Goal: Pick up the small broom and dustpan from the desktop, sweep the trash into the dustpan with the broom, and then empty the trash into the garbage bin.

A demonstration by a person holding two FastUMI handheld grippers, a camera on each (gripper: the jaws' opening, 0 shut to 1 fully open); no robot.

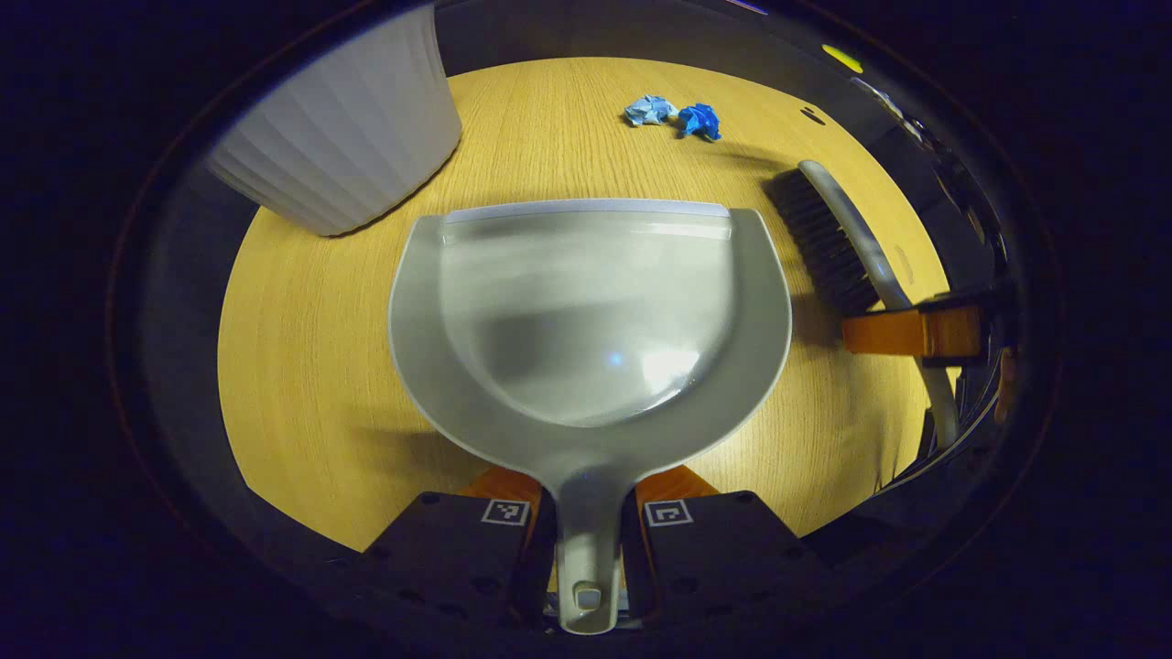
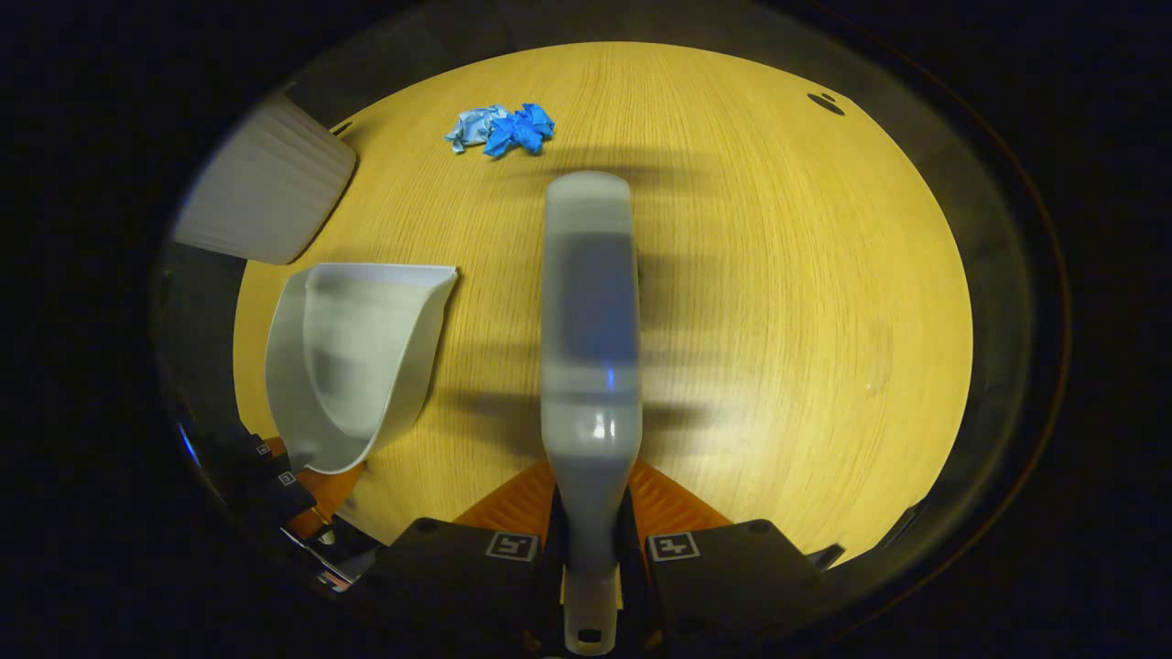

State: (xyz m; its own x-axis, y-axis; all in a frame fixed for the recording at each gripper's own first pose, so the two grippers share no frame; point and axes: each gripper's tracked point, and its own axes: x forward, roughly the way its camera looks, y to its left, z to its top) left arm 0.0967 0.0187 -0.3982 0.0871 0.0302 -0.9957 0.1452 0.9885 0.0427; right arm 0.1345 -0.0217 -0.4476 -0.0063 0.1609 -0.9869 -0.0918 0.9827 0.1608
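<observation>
My left gripper (image 1: 586, 513) is shut on the handle of the grey dustpan (image 1: 586, 311), whose mouth faces away over the wooden desktop (image 1: 311, 366). In the right gripper view the same dustpan (image 2: 352, 361) lies at the left. My right gripper (image 2: 593, 535) is shut on the handle of the small grey broom (image 2: 591, 311), seen from its back. From the left gripper view the broom (image 1: 838, 243) shows its black bristles at the right, held by orange fingers (image 1: 902, 331). Two crumpled blue paper scraps (image 1: 673, 114) (image 2: 502, 128) lie farther out on the desk.
A white ribbed garbage bin (image 1: 343, 128) stands at the far left of the desk, also seen as the bin (image 2: 261, 188) in the right gripper view. A small dark hole (image 2: 826, 102) sits near the desk's far right edge.
</observation>
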